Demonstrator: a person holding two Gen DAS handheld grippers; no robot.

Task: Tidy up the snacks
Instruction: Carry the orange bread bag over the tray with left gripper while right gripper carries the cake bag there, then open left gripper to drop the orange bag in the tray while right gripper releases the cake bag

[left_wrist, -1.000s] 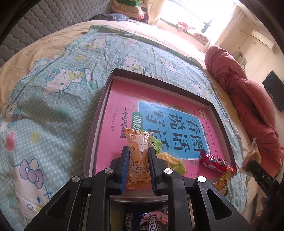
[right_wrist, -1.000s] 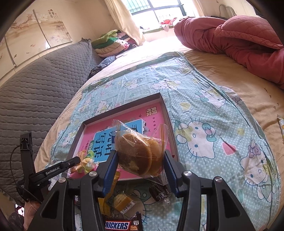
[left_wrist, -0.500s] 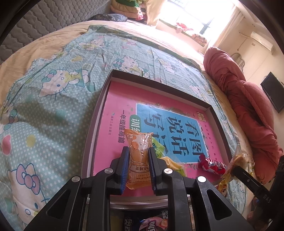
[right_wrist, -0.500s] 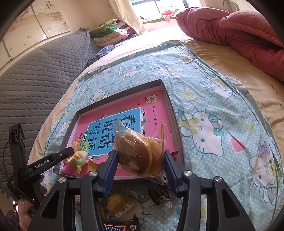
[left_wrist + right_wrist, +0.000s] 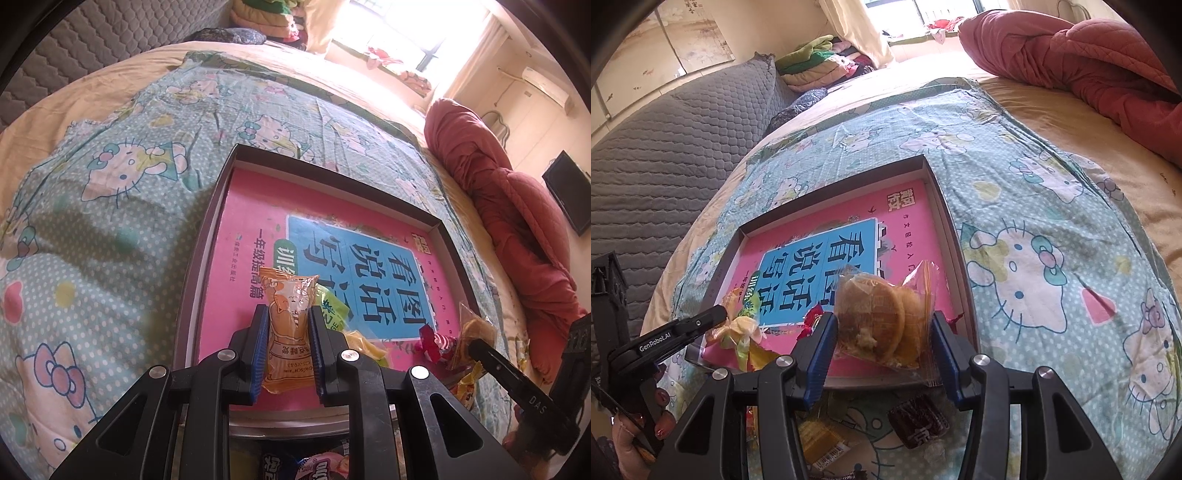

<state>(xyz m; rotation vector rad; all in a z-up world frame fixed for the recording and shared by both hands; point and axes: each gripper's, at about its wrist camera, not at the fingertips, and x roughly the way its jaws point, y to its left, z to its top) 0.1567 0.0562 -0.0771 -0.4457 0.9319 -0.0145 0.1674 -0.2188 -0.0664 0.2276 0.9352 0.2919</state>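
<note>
Both hand-held grippers advanced over tray (image 5: 207, 236), clenching upright orange packet (image 5: 289, 325) and cake bag (image 5: 882, 317).

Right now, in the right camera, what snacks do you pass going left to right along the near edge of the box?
Yellow-green candy → red candy → bag of cakes held in the right fingers.

A home bedroom is shown: a cartoon-cat bedsheet (image 5: 122, 206), a red quilt (image 5: 1082, 62), and probably folded bedding (image 5: 816, 62).
</note>
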